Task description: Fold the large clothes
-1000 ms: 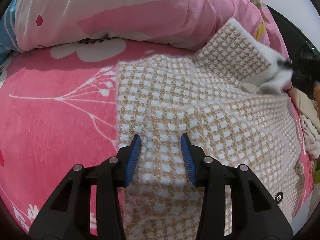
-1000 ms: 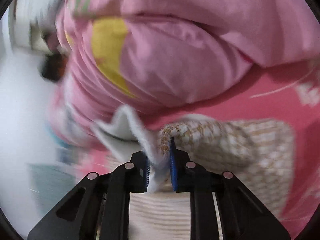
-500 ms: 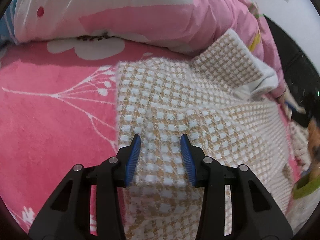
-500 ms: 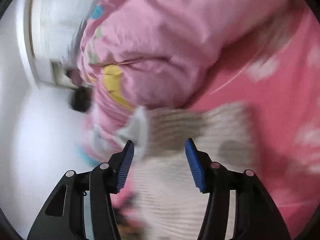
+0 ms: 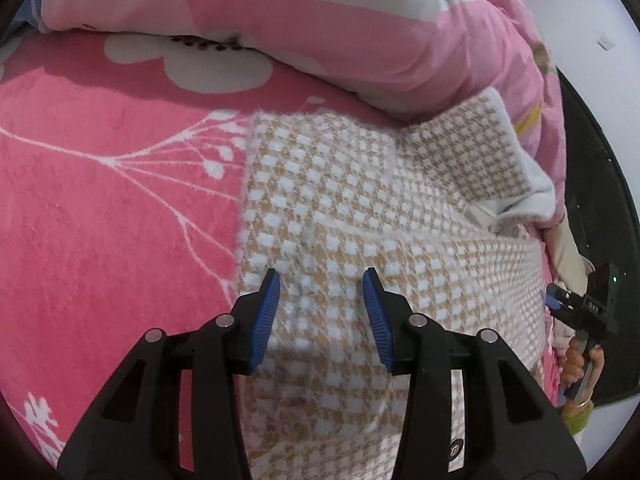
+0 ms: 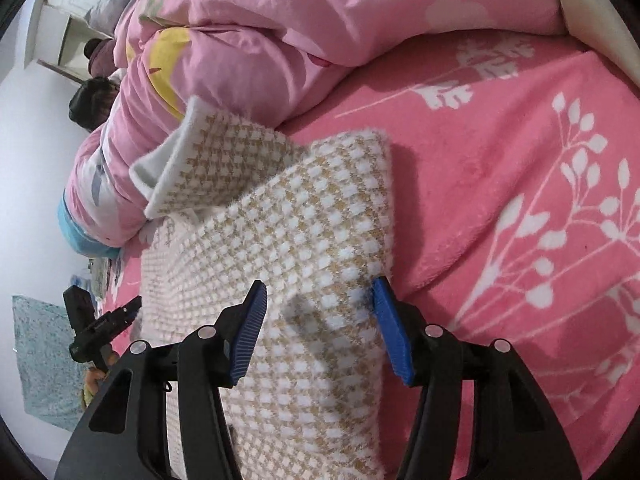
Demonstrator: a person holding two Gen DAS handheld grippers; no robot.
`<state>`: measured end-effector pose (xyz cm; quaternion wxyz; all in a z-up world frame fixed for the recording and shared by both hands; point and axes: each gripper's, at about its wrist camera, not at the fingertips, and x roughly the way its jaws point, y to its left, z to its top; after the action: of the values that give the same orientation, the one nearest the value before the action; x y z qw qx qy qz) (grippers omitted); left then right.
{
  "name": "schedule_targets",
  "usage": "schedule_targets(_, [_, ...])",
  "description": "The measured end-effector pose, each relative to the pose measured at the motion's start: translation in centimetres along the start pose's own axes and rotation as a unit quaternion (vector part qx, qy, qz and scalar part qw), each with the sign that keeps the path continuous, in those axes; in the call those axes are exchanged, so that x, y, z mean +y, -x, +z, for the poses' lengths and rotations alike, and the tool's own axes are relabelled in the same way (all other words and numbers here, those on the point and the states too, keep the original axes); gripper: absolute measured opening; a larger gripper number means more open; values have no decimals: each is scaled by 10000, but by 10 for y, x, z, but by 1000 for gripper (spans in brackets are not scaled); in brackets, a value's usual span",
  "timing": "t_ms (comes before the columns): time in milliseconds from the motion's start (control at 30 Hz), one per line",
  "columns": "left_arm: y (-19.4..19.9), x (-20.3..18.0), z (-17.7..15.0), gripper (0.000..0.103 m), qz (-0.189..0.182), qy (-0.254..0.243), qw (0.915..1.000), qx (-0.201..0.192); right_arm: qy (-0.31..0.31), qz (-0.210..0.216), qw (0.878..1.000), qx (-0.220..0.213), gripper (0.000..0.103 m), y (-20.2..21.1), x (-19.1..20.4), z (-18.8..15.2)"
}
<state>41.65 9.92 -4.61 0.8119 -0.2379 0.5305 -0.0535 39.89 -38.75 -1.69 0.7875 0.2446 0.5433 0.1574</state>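
Note:
A tan-and-white houndstooth knitted garment (image 5: 352, 216) lies spread on the pink bed. One sleeve with a white cuff (image 5: 472, 152) is folded over its far right part. My left gripper (image 5: 320, 312) is open and empty just above the garment's near left part. My right gripper (image 6: 316, 320) is open and empty over the garment (image 6: 304, 236), its right finger at the garment's edge. The sleeve cuff (image 6: 168, 168) lies loose against the quilt. The right gripper also shows in the left wrist view (image 5: 560, 304), at the right edge.
A rumpled pink quilt (image 5: 320, 20) is piled along the far side of the bed, touching the sleeve. The pink flowered bedsheet (image 5: 100, 208) lies left of the garment and right of it in the right wrist view (image 6: 520, 200). A blue patterned cloth (image 6: 36, 360) hangs off the bed's side.
My right gripper has opened and let go of the white sleeve cuff, then drawn back over the garment body. The sleeve now lies folded on the garment. My left gripper stayed open in place.

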Motion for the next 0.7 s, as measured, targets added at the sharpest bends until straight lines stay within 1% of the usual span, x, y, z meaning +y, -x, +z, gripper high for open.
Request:
schedule_targets(100, [0, -3, 8, 42, 146, 110, 9998, -6, 12, 8, 10000, -30, 55, 6, -4, 0])
schedule_targets(133, [0, -6, 9, 42, 216, 79, 9997, -19, 24, 14, 10000, -37, 55, 7, -5, 1])
schedule_targets(200, [-4, -11, 10, 42, 350, -29, 9994, 76, 94, -30, 9999, -36, 55, 9, -7, 0])
schedule_targets(233, [-7, -14, 9, 42, 422, -97, 9990, 104, 119, -51, 9999, -34, 55, 4, -1, 1])
schedule_targets(300, [-11, -21, 7, 39, 604, -304, 9977, 89, 216, -143, 9997, -16, 55, 2, 0, 0])
schedule_targets(333, [-12, -23, 7, 30, 647, -383, 9971, 76, 271, -229, 9994, -34, 55, 1, 1, -2])
schedule_targets(367, [-13, -29, 6, 24, 683, -510, 9963, 69, 310, -273, 9991, -48, 54, -1, 3, -2])
schedule_targets(400, [-12, -35, 5, 16, 825, -645, 9945, 13, 344, -332, 9988, -83, 53, -1, 4, -3])
schedule_targets(433, [-10, -40, 3, 8, 877, -783, 9931, -30, 353, -382, 9986, -117, 52, -1, 5, -3])
schedule_targets(467, [-6, -48, 2, 8, 960, -963, 9907, -102, 365, -416, 9984, -142, 50, -1, 7, -3])
schedule_targets(500, [1, -59, 1, 7, 1079, -1189, 9866, -295, 368, -432, 9982, -175, 49, 1, 8, -3])
schedule_targets(567, [20, -78, 1, 7, 1086, -1563, 9793, -694, 379, -453, 9978, -298, 49, 5, 11, -1])
schedule_targets(600, [34, -90, 2, 7, 1054, -1759, 9737, -998, 390, -450, 9976, -364, 49, 8, 12, -1])
schedule_targets(667, [46, -98, 8, 7, 1070, -1843, 9684, -1298, 410, -426, 9969, -516, 49, 14, 14, 0])
schedule_targets(700, [46, -96, 10, 7, 1119, -1815, 9679, -1332, 405, -424, 9966, -574, 49, 16, 14, 1])
